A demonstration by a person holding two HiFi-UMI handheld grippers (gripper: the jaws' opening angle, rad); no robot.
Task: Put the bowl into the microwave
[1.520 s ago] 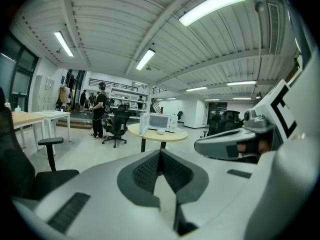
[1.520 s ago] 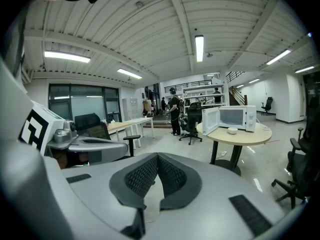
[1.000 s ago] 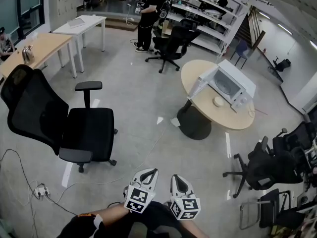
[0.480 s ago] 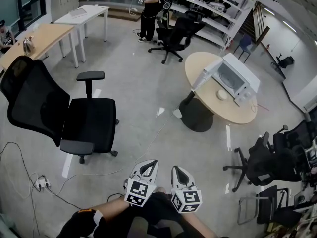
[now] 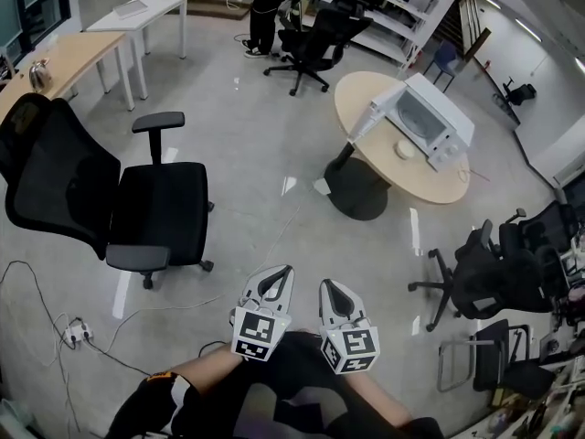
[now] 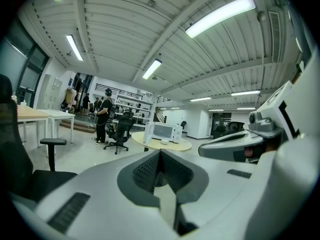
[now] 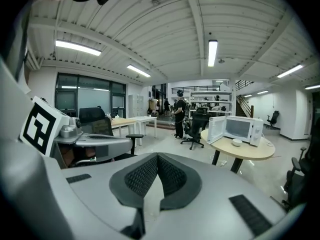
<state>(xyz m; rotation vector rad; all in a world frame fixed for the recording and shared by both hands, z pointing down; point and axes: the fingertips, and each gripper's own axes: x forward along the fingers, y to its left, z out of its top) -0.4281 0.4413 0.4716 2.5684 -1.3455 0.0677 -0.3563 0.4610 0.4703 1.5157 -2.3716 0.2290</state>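
A white microwave [image 5: 428, 117] stands on a round wooden table [image 5: 437, 193] far ahead to the right, its door [image 5: 373, 117] swung open to the left. A small white bowl [image 5: 404, 149] sits on the table just in front of the microwave. Both grippers are low and close to my body, side by side over the floor and several steps from the table. The left gripper [image 5: 277, 280] is shut on nothing, as is the right gripper [image 5: 330, 292]. The right gripper view also has the microwave [image 7: 236, 129] and the bowl [image 7: 237, 142] small in the distance.
A black office chair [image 5: 137, 218] stands on the grey floor to my left, and more black chairs [image 5: 489, 286] at the right. Cables and a power strip [image 5: 71, 336] lie at the lower left. Desks [image 5: 64, 58], shelves and a standing person [image 5: 265, 3] are at the back.
The head view has shifted slightly, so the table and microwave sit a little higher in frame. Both grippers stay shut and low, side by side.
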